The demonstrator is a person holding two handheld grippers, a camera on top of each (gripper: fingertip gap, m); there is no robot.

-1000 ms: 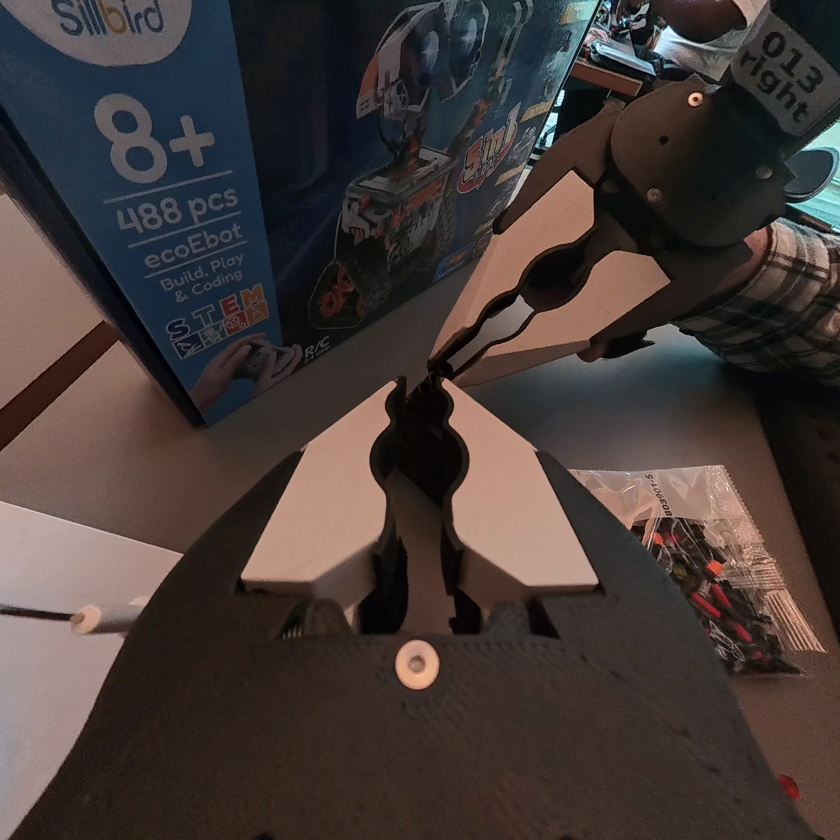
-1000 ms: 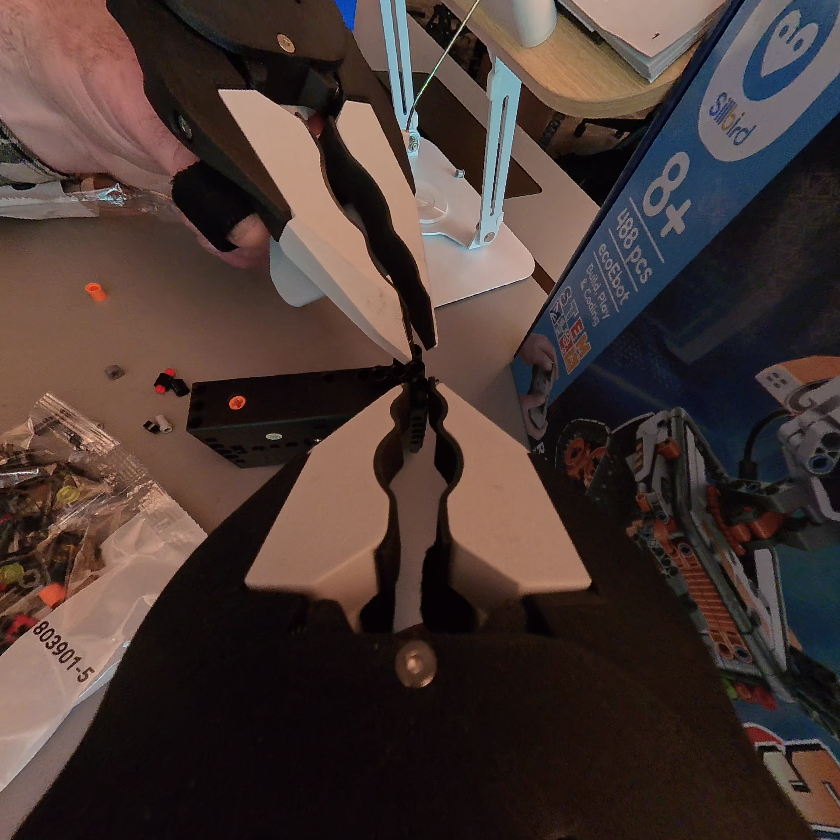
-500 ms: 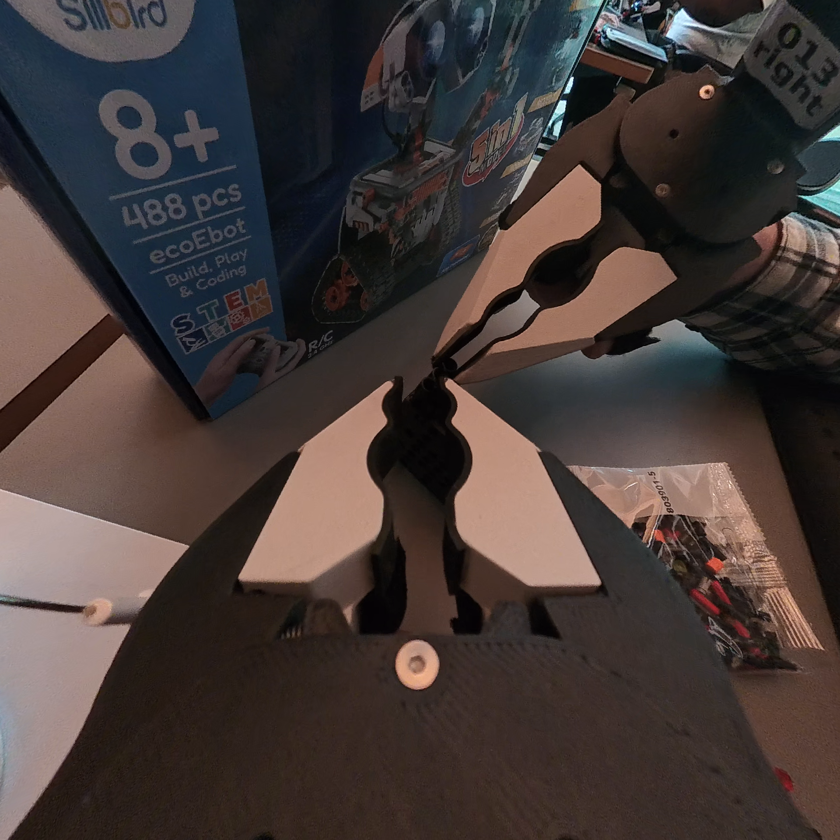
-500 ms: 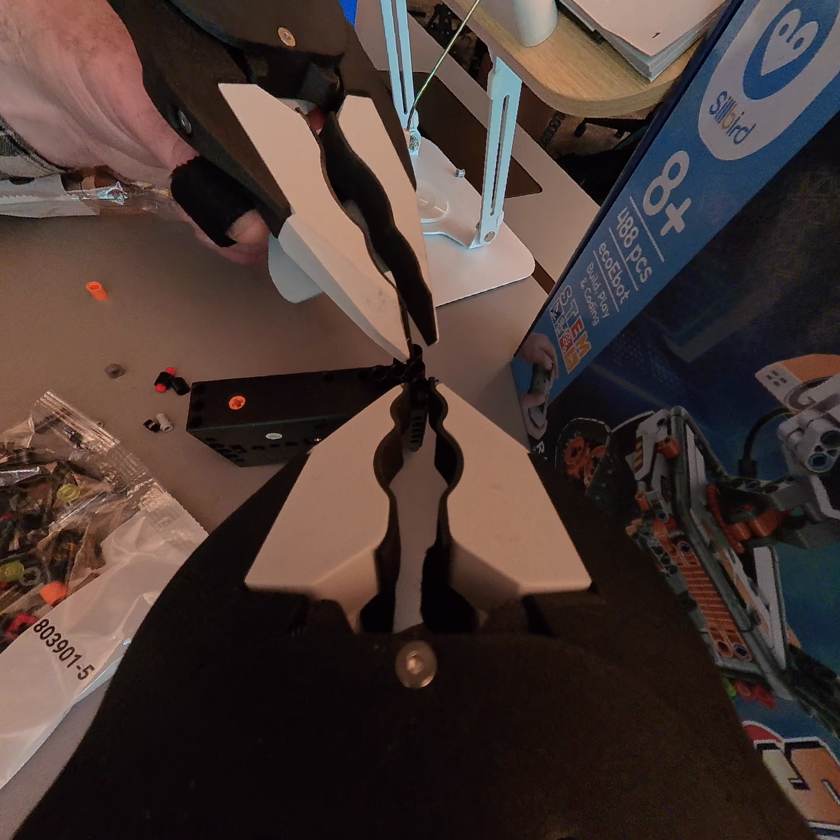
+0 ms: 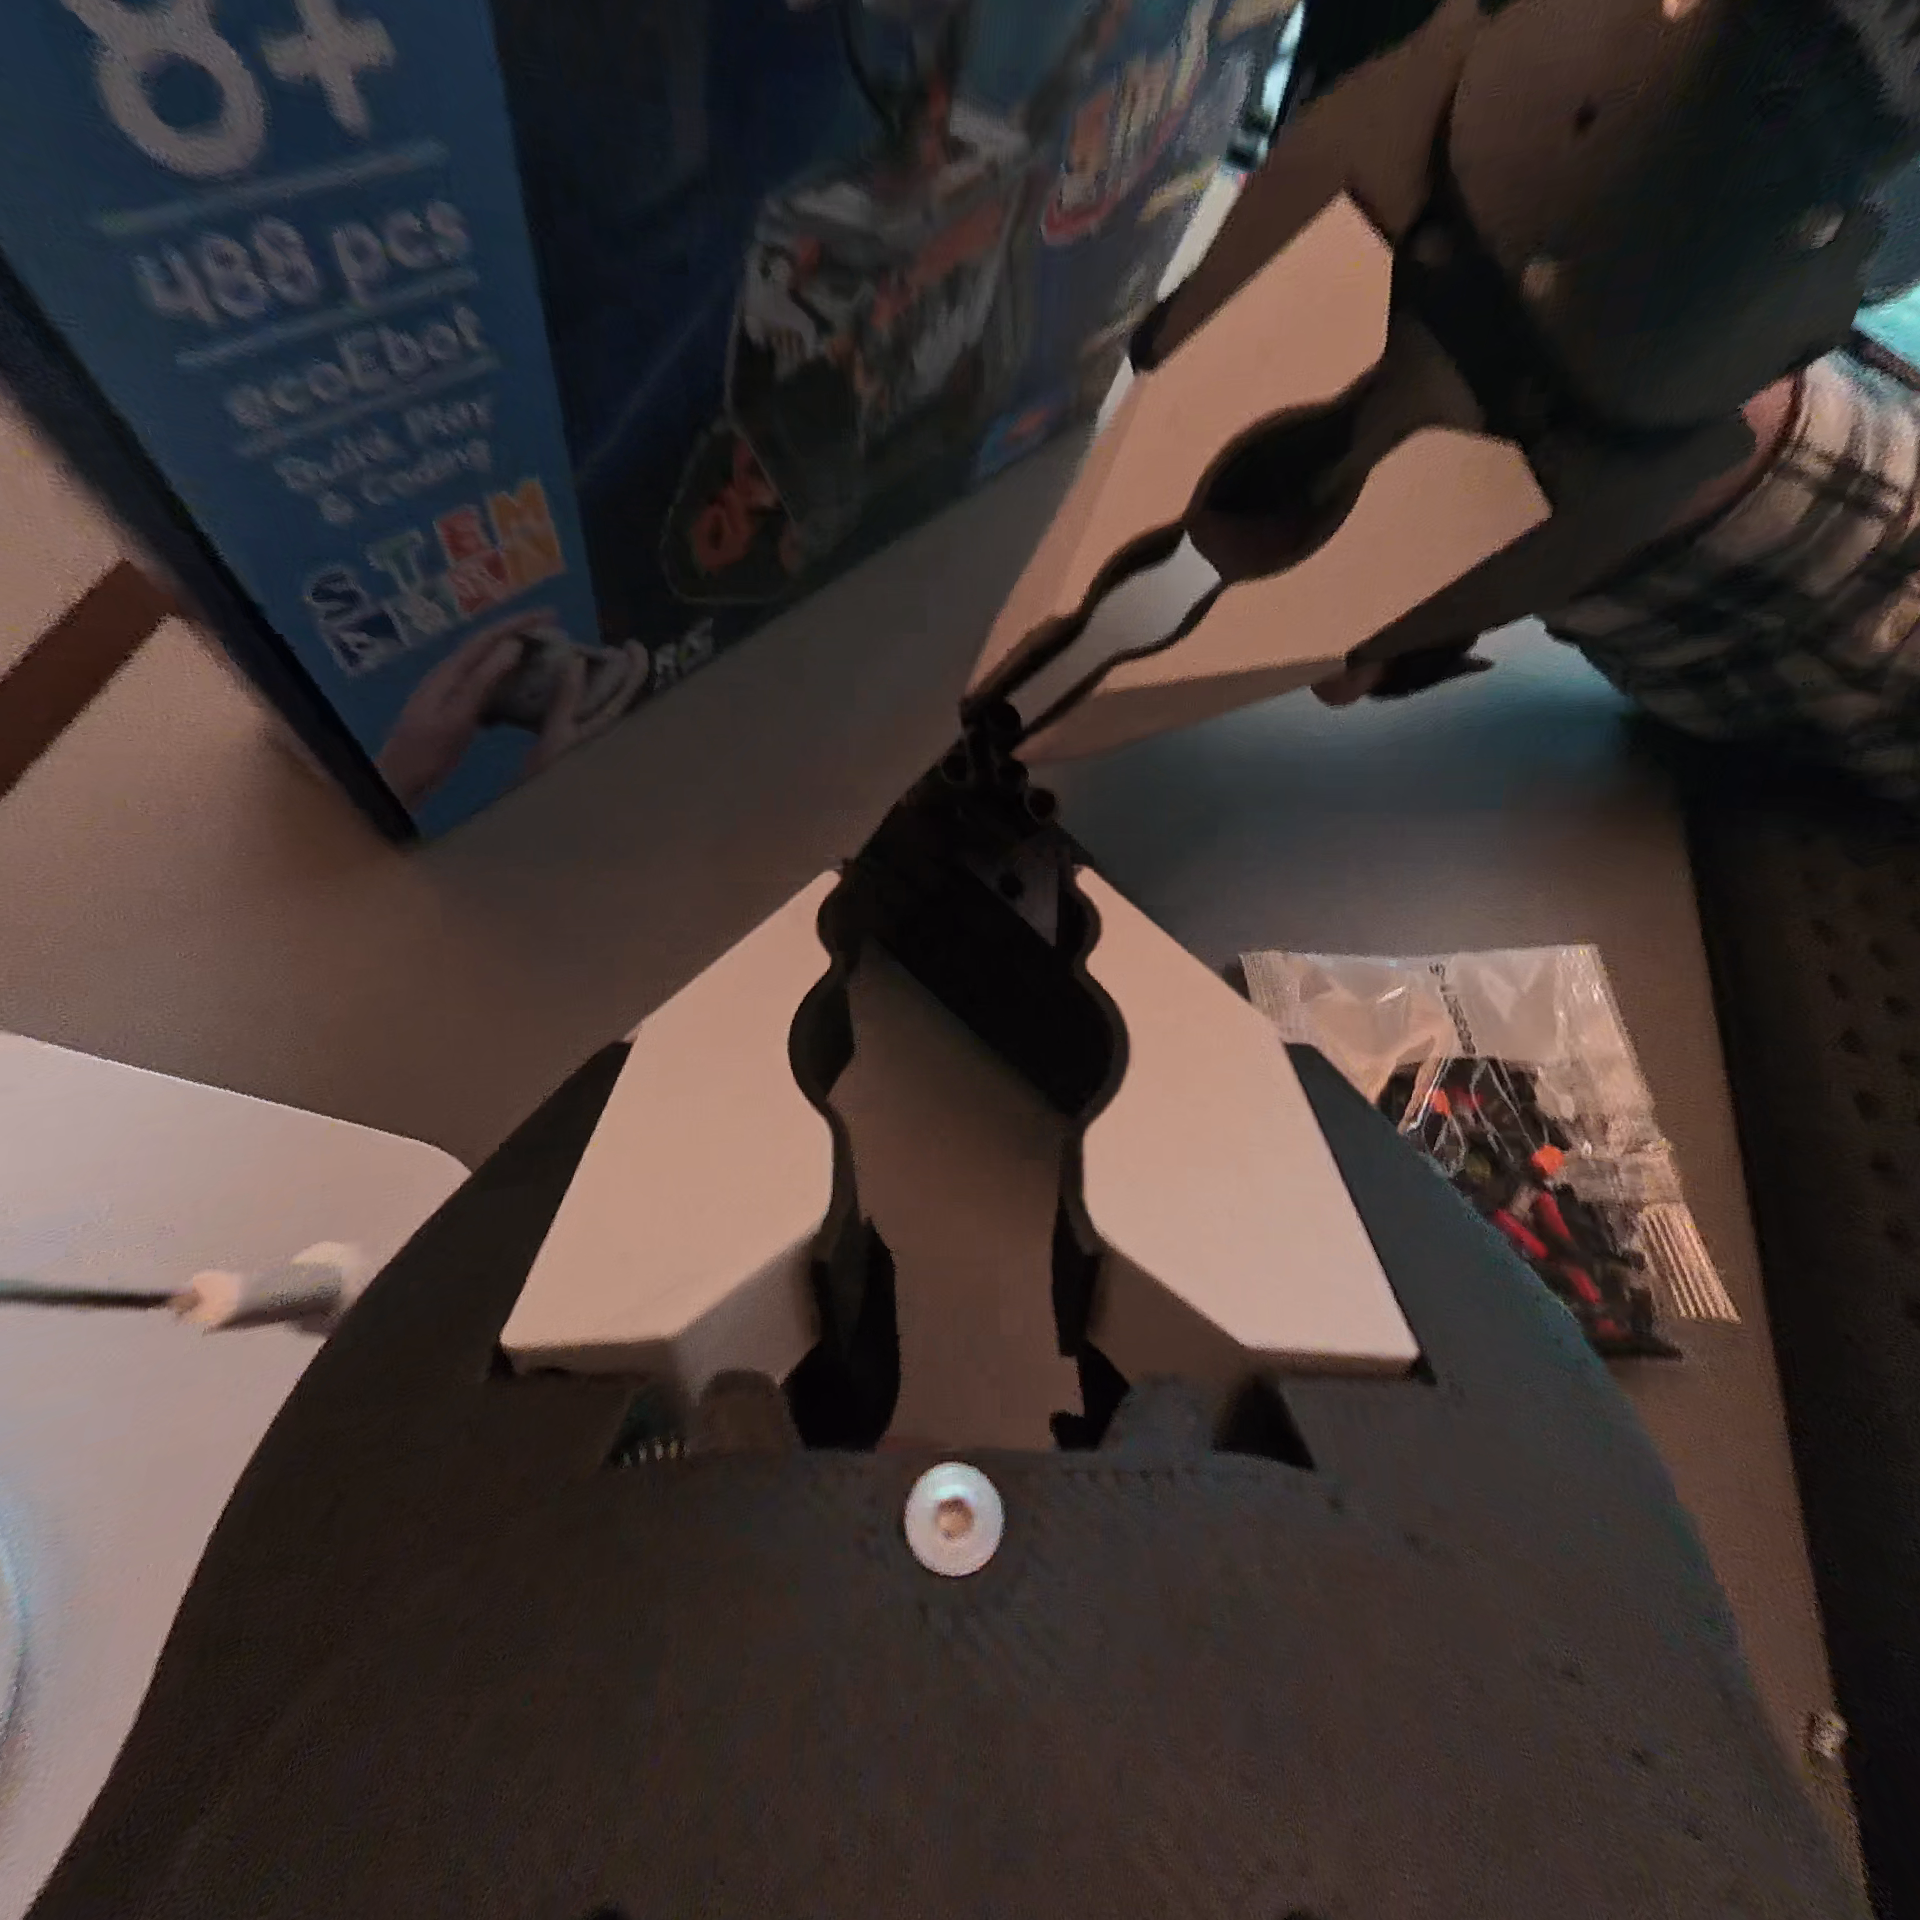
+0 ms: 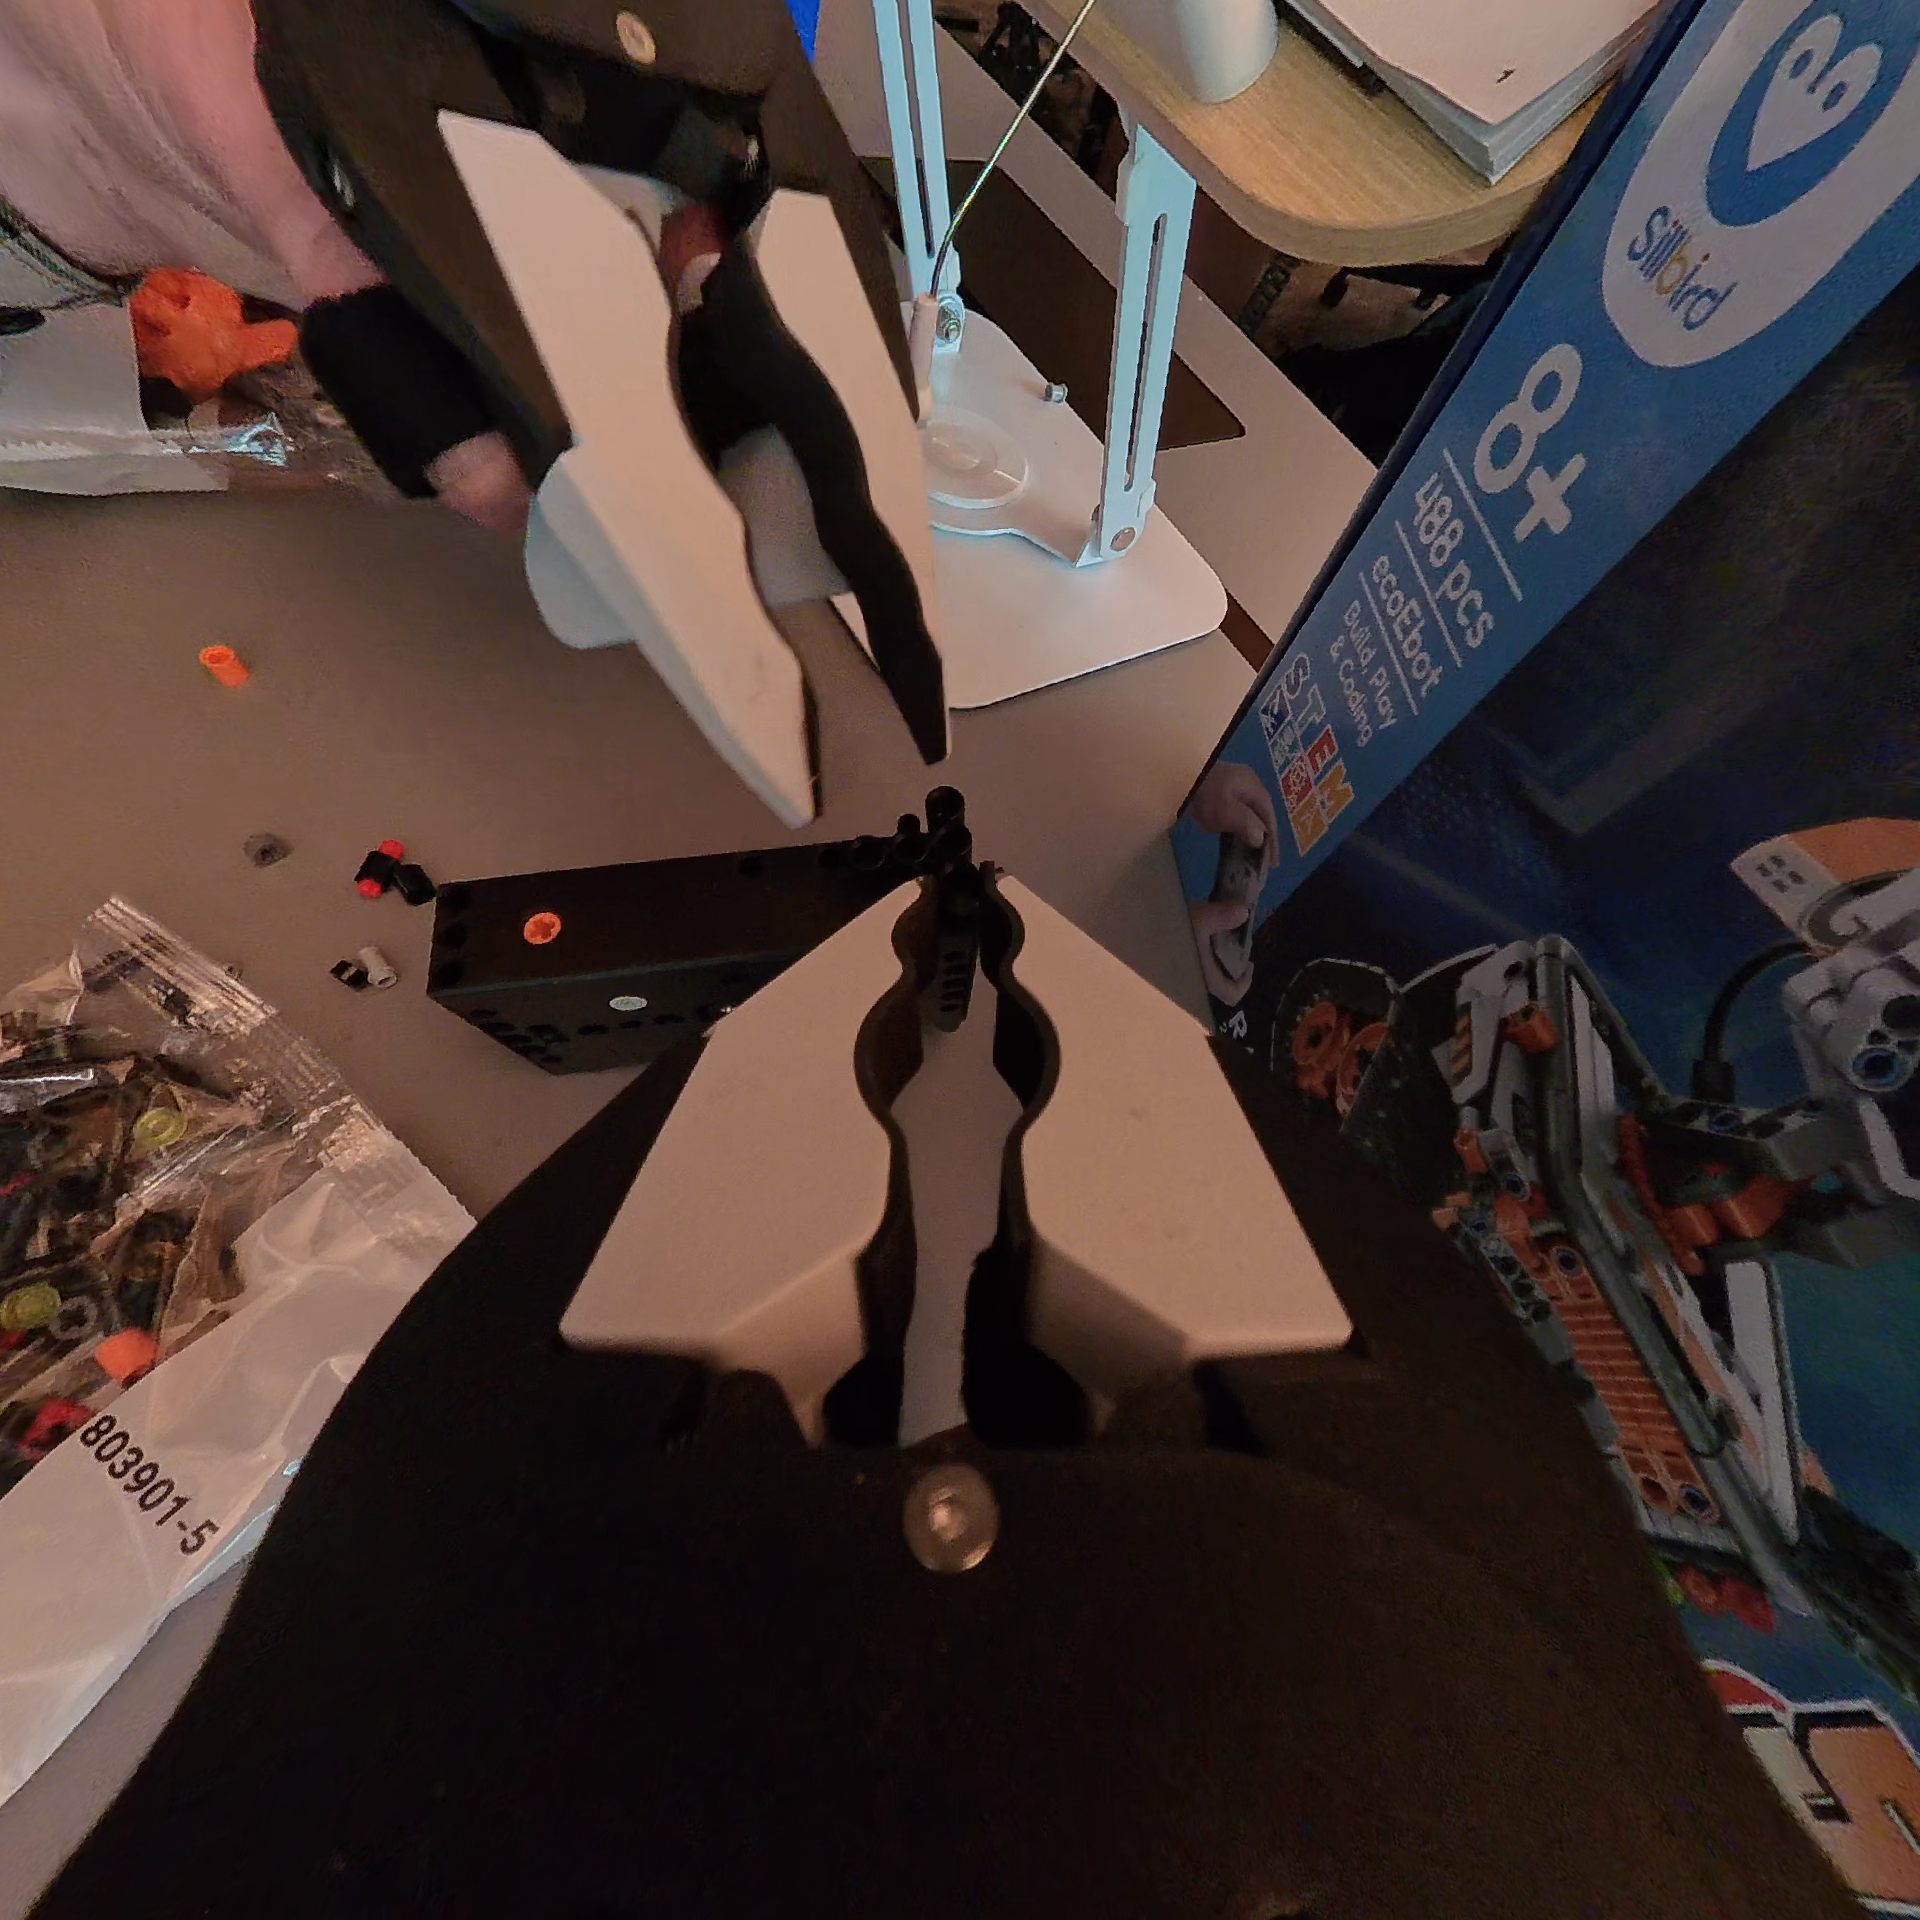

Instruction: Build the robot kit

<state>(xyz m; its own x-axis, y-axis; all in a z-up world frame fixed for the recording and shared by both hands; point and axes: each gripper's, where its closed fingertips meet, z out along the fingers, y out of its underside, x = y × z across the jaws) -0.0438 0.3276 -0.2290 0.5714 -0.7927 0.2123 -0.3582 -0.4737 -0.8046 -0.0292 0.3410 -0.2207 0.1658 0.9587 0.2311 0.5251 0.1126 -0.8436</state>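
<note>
left claw now apart, released | right claw clamps one black piece | two claws

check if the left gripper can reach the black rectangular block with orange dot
Probably yes: the left gripper is open above the black rectangular block; the right gripper, shut on a small black part, crowds one end.

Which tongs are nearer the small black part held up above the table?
Right. The right tongs are shut on the small black part, gripping its near end. The left tongs are open just beyond its far end, not touching it.
</note>
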